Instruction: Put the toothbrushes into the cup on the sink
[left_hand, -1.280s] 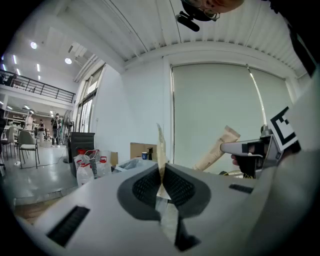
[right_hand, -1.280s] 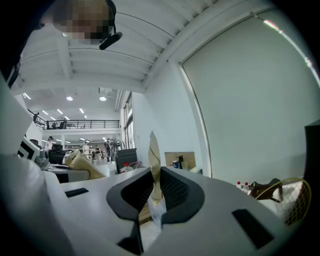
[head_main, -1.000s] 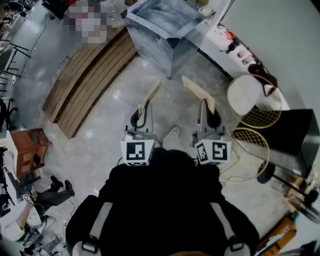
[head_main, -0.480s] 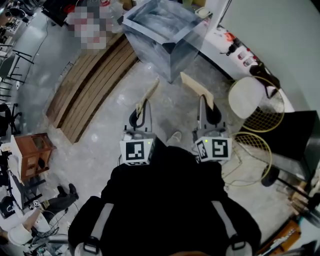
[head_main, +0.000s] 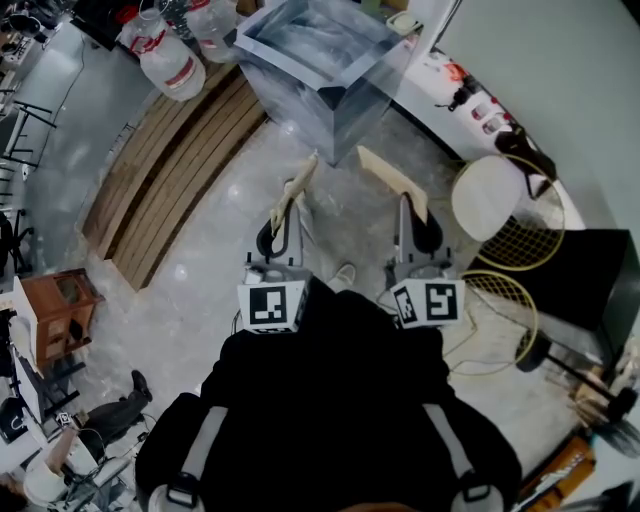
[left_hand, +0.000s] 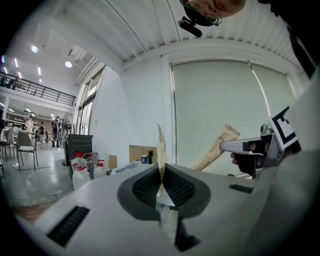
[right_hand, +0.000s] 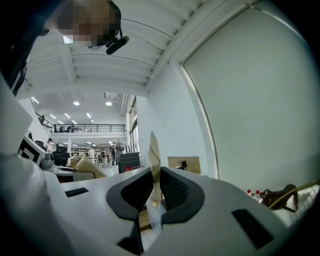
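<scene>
In the head view I hold both grippers out in front of me, above the floor. My left gripper (head_main: 286, 215) is shut on a tan paper-wrapped toothbrush (head_main: 301, 183) that points forward. My right gripper (head_main: 408, 208) is shut on a second wrapped toothbrush (head_main: 390, 178). In the left gripper view the pack (left_hand: 161, 150) stands edge-on between the pads of the left gripper (left_hand: 161, 186), and the right gripper (left_hand: 245, 146) shows beside it. The right gripper view shows its pack (right_hand: 154, 157) pinched the same way in the right gripper (right_hand: 154, 194). A grey square basin block (head_main: 300, 60) stands ahead. I see no cup for certain.
Large water bottles (head_main: 170, 62) stand by a slatted wooden platform (head_main: 165, 165) at the left. Gold wire round chairs (head_main: 505, 205) and a white counter with small bottles (head_main: 470, 90) are at the right. A small wooden cabinet (head_main: 55, 305) sits far left.
The basin block and floor have drifted slightly in the view as I move. Both grippers keep their hold on the packs and stay side by side.
</scene>
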